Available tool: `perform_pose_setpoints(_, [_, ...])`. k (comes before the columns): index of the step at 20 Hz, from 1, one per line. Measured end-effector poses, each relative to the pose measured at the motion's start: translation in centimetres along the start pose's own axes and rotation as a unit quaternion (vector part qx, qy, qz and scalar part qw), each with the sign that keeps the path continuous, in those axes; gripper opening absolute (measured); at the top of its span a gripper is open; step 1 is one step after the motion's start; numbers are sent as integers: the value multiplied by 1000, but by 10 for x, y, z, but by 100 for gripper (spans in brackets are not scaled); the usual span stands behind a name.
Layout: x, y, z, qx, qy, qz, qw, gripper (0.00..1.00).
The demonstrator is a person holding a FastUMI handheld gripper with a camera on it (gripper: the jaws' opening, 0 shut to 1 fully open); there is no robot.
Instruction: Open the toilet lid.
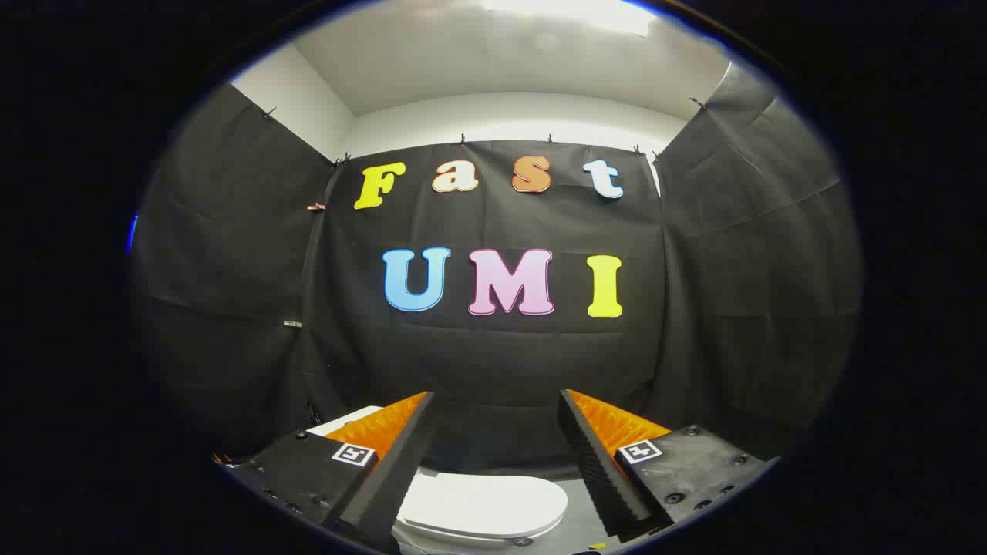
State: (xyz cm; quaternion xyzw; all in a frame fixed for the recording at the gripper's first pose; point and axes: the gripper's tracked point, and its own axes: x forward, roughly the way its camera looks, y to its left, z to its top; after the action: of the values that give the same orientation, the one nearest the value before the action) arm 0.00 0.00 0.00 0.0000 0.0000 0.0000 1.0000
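A white toilet with its lid [482,505] lying flat and closed sits low down, below and between my two fingers. My gripper [497,405] is held well above it, open, with a wide gap and nothing between the fingers. The left finger [405,455] covers the lid's left end. A white piece, maybe the cistern [343,422], peeks out behind the left finger.
Black cloth walls [231,270] close the booth on the back, left and right, with white wall and ceiling above them. Grey floor [578,509] shows to the right of the toilet.
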Motion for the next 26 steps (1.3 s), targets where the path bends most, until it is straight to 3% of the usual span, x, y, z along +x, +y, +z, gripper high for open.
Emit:
perform_pose_setpoints(20, [-3,-16,-5,2,4,-19,1000,99])
perform_pose_setpoints(26, [2,-48,-29,16,21,-56,998,99])
